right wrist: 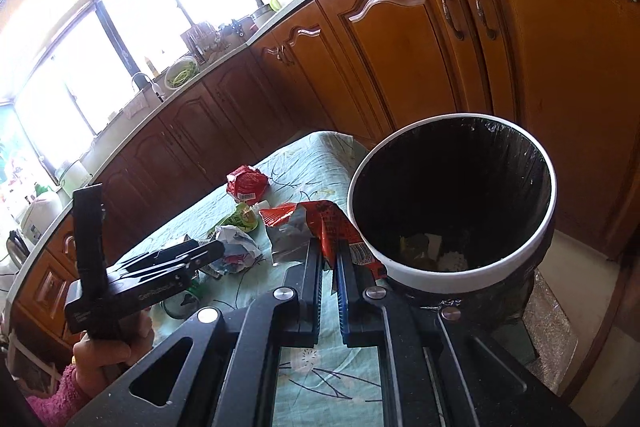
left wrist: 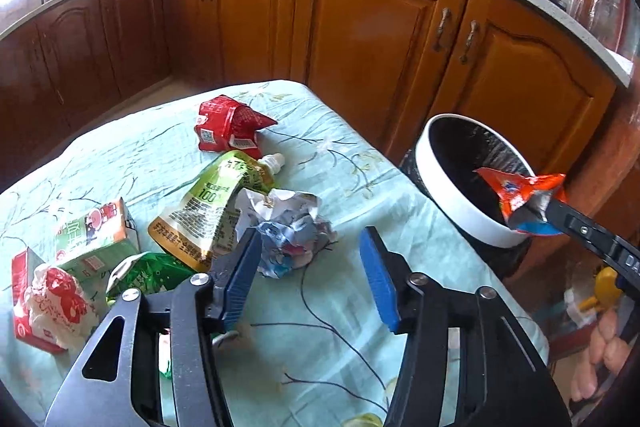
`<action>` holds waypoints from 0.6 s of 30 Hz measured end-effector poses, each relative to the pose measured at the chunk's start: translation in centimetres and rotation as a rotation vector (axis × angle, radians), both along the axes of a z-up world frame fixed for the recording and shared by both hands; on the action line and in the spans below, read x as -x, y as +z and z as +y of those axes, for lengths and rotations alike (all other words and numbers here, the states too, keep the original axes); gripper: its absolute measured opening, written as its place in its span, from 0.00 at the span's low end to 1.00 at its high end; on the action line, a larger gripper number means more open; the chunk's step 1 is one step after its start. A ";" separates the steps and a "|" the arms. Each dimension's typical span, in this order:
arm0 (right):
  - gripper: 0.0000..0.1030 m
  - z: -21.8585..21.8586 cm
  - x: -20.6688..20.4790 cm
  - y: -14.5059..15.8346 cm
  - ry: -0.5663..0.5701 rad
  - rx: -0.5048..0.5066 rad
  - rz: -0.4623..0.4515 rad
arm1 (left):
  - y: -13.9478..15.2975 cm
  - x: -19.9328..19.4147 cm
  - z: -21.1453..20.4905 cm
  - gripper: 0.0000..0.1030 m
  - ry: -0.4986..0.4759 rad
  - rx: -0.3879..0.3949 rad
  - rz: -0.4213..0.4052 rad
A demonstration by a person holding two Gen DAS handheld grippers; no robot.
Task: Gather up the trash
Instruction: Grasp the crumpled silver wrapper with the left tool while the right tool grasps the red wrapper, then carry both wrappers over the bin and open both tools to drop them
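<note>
My right gripper is shut on an orange-red snack wrapper, held beside the near rim of the white-rimmed trash bin; in the left wrist view the wrapper hangs over the bin. My left gripper is open and empty above the table, just in front of a crumpled blue-white wrapper. A green drink pouch, a red packet, a green carton and a red-white bag lie on the cloth.
The table carries a pale green floral cloth. The bin stands off its right edge, lined with a black bag and holding some scraps. Brown kitchen cabinets run behind, with pots on the counter.
</note>
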State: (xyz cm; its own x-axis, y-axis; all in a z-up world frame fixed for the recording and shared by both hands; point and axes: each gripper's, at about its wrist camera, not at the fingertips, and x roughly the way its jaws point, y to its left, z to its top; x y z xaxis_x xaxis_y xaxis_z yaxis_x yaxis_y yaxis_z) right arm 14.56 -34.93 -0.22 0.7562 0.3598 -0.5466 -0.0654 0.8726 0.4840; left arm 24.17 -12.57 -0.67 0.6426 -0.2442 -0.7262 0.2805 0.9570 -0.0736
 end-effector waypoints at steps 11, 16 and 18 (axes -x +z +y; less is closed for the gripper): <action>0.06 -0.4 0.0 -0.7 -0.012 -0.013 0.013 | -3.2 -3.5 -3.0 0.12 -0.036 -0.139 0.030; 0.06 -0.8 0.5 -0.5 -0.023 -0.017 0.003 | -2.5 -2.3 -2.7 0.07 -0.059 -0.115 -0.008; 0.06 -1.0 0.7 -0.3 -0.027 -0.017 -0.003 | -1.7 -1.5 -2.2 0.07 -0.066 -0.073 -0.020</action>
State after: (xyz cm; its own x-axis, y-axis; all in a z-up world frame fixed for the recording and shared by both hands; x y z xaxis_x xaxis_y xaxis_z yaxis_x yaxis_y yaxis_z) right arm 13.89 -35.94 -0.49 0.7678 0.3482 -0.5379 -0.0432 0.8656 0.4988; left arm 25.72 -14.79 -2.33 0.6417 -0.2331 -0.7307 0.3436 0.9391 0.0021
